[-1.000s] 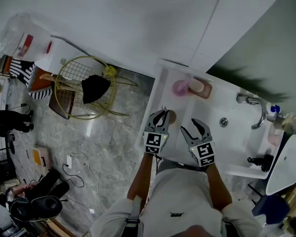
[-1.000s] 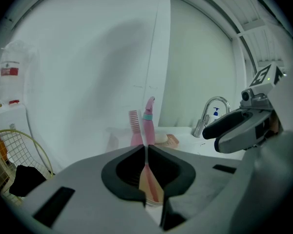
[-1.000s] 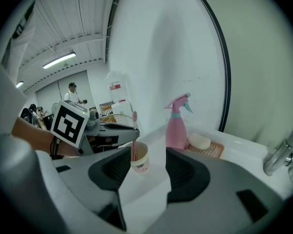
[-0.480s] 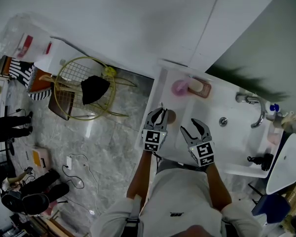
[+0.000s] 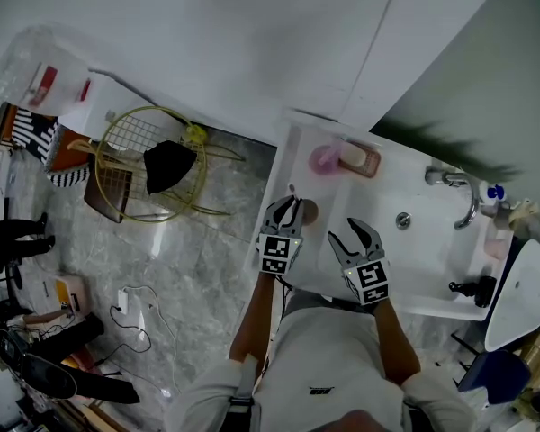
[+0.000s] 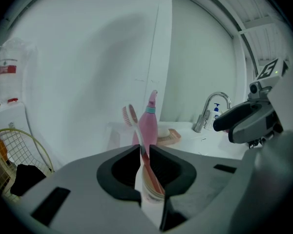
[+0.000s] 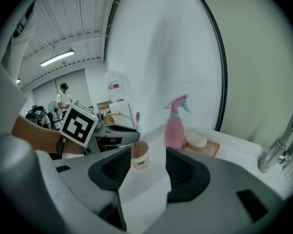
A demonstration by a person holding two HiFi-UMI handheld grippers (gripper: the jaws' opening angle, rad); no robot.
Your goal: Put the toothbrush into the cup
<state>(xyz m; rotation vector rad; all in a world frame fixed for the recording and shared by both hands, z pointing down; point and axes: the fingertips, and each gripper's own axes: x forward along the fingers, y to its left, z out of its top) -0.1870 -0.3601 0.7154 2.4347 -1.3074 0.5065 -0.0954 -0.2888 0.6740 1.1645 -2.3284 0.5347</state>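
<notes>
Your left tool (image 6: 144,149) was closed down to a narrow slit on the toothbrush (image 6: 130,115), gripping its handle just above the rim of the cup (image 6: 152,208). The handle ran down into the cup, and the bristle end stood up at about eleven o'clock from the jaws. Your right tool (image 7: 148,148) was wide open, holding nothing and touching nothing, with bare white bench (image 7: 146,199) between its jaws. The right gripper view gave you what the left one did not: the cup from the side, upright on the bench, with the brush standing nearly upright in it and the left tool reaching in from nine o'clock to the handle. Only the left gripper view showed the handle passing between the jaws. In the head view the cup was just a small brown round at one o'clock of the left tool, near the bench's outer edge, and the two tools lay side by side, apart. The pink spray bottle (image 7: 175,123) and the soap dish (image 7: 208,149) stood beyond the cup at twelve to one o'clock, and the tap (image 5: 443,178) lay toward two o'clock of the right tool.
</notes>
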